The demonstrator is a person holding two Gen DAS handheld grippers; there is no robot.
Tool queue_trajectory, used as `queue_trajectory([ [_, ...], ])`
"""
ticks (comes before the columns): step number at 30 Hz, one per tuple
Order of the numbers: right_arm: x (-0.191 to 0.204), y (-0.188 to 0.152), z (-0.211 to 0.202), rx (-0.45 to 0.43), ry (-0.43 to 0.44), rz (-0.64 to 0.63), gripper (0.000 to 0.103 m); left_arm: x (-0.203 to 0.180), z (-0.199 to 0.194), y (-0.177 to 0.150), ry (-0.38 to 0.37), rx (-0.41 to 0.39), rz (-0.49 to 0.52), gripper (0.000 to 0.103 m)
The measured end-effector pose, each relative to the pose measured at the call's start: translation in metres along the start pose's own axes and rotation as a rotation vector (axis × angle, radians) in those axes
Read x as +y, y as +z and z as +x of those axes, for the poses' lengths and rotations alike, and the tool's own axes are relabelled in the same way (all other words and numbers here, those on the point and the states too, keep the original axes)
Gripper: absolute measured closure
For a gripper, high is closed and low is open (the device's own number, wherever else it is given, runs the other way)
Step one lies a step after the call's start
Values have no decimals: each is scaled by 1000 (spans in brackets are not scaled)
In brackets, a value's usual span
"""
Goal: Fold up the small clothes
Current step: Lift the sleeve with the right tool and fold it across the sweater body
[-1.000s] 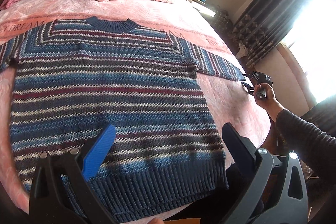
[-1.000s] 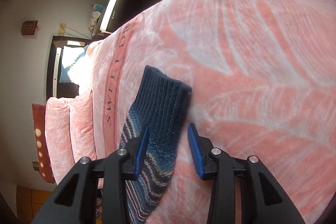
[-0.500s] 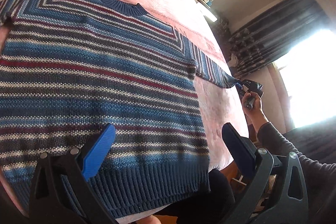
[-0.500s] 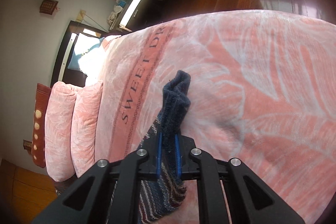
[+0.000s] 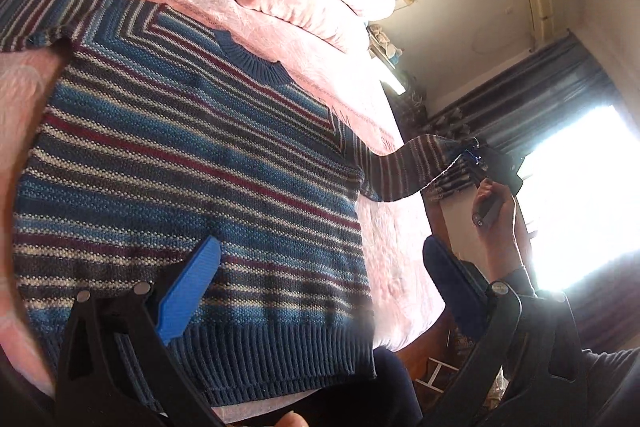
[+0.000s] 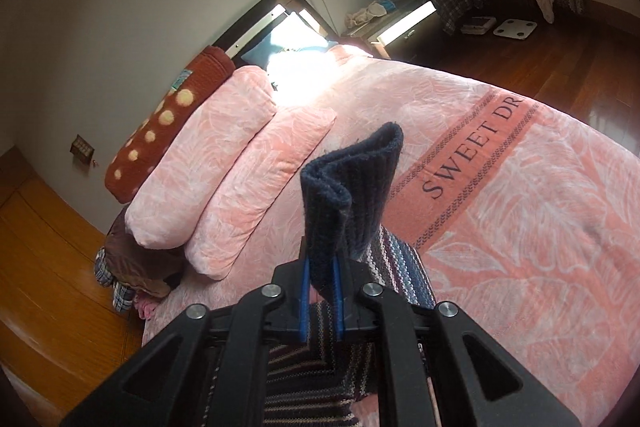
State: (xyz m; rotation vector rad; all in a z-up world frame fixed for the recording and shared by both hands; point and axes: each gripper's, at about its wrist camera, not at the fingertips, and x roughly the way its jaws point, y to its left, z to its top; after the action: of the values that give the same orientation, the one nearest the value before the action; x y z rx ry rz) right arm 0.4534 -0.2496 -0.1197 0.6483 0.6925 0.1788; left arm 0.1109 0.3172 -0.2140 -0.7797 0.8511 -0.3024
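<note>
We are folding a striped sweater (image 5: 192, 163) spread flat on the pink bed (image 6: 520, 227). Our right tool (image 6: 320, 291) is clamped on its right sleeve cuff (image 6: 348, 195), lifted clear of the bed. Our left tool (image 5: 320, 291) gapes wide and empty above the sweater's hem, near the bed edge. Next, we judge, the sleeve swings across the sweater's chest, where room is open.

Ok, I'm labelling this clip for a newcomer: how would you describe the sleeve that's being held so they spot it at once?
Start at the pink bed cover, where a striped sweater lies flat. From its shoulder on the window side, one sleeve rises off the bed to the right tongs, shut on its dark ribbed cuff. The other sleeve lies flat on the cover.
</note>
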Motion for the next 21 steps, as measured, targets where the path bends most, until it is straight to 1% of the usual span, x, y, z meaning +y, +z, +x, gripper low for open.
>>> queue_trajectory([
  [2,28,-14,6,8,14,-41,94,5,-5,3,-4,-22,-24,2],
  [4,53,-31,18,26,22,-82,94,7,-9,7,6,-34,-28,2],
  [7,84,-60,41,65,17,-153,94,8,-12,17,28,-28,13,2],
  [9,101,-83,58,90,13,-196,94,7,-11,23,19,-20,34,2],
  [11,114,-108,76,112,-9,-252,94,8,-7,31,5,-18,52,2],
  [13,122,-134,96,143,-35,-312,94,10,-1,41,-8,-10,55,2],
  [15,129,-160,116,174,-59,-363,94,13,11,51,-10,25,42,2],
  [17,131,-186,136,209,-84,-404,94,17,23,60,-29,39,36,2],
  [21,135,-238,170,278,-137,-513,94,21,59,81,-11,75,46,2],
])
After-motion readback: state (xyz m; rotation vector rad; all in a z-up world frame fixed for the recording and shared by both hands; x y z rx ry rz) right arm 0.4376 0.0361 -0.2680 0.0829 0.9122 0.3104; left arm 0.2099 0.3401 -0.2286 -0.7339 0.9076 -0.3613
